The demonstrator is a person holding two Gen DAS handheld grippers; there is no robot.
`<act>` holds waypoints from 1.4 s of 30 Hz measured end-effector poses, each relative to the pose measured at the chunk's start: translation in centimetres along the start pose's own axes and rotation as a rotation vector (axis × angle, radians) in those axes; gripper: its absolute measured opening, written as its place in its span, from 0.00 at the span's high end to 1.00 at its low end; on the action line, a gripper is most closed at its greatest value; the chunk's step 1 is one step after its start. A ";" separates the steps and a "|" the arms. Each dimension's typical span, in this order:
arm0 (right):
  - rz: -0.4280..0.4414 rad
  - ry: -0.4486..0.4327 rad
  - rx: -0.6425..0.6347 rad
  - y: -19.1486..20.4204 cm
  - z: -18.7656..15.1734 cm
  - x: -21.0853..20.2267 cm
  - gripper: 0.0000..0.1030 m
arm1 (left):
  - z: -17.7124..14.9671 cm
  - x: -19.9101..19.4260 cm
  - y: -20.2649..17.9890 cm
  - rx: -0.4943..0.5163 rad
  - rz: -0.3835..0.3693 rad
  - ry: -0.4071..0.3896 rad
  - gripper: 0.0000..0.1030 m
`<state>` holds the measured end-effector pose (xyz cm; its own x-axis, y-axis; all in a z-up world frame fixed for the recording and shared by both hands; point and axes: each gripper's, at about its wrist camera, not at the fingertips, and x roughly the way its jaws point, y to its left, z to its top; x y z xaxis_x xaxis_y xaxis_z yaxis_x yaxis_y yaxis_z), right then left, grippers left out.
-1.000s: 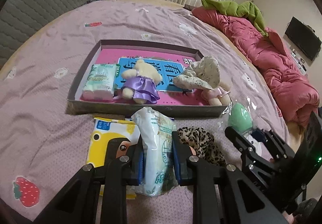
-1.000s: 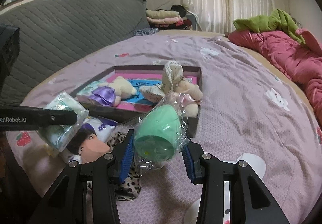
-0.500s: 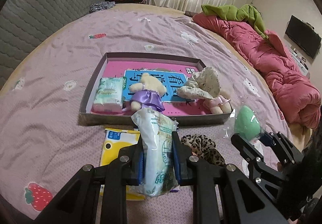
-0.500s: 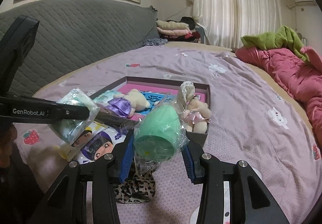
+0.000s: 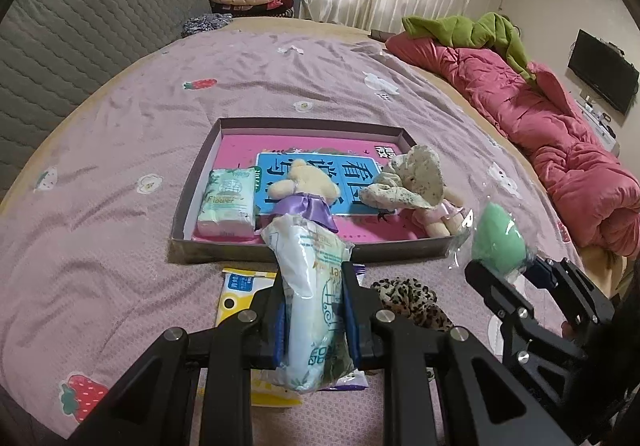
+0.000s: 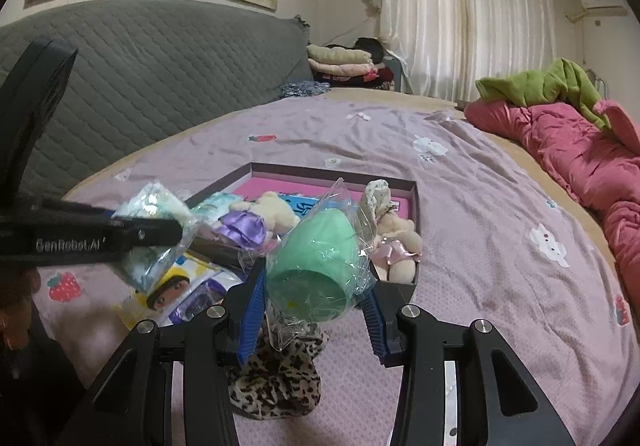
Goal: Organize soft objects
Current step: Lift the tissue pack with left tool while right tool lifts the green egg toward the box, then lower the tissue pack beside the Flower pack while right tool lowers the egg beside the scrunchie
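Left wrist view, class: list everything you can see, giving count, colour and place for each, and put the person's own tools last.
box: one, dark rim, pink floor, mid-bed
tissue pack: one, pale green, box's left end
bear: one, cream, purple skirt, box middle
plush doll: one, floral hat, pink dress, box's right end
leopard cloth: one, on the sheet before the box
yellow packet: one, under the left gripper
duvet: one, red, right
left gripper: shut on held tissue pack
right gripper: shut on green sponge

Soft things on the bed, counted by kind

Two tissue packs (image 5: 228, 207) (image 5: 312, 302), two plush toys (image 5: 304, 193) (image 5: 416, 185), one green sponge in clear wrap (image 6: 316, 266), one leopard-print scrunchie (image 5: 412, 298), one flat cartoon-printed packet (image 6: 176, 294), one shallow box (image 5: 192, 185), and two grippers (image 5: 314, 322) (image 6: 316, 322)
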<state>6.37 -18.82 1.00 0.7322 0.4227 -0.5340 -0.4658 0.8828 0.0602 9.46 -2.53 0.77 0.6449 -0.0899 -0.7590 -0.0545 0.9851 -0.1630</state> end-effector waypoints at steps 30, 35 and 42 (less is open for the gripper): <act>-0.052 -0.058 0.019 -0.6 1.2 0.3 0.56 | 3.8 2.3 6.2 -0.091 0.056 -0.046 0.77; -0.053 -0.080 0.019 -0.5 2.2 1.1 0.56 | 4.4 3.6 6.3 -0.083 0.061 -0.039 0.77; -0.047 -0.097 0.037 -0.5 3.3 2.4 0.56 | 5.2 5.8 6.1 -0.068 0.070 -0.027 0.77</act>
<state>10.02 -17.59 2.48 0.7982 0.3966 -0.4534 -0.4124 0.9084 0.0686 16.85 3.76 -1.30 0.6579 -0.0165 -0.7529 -0.1507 0.9767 -0.1531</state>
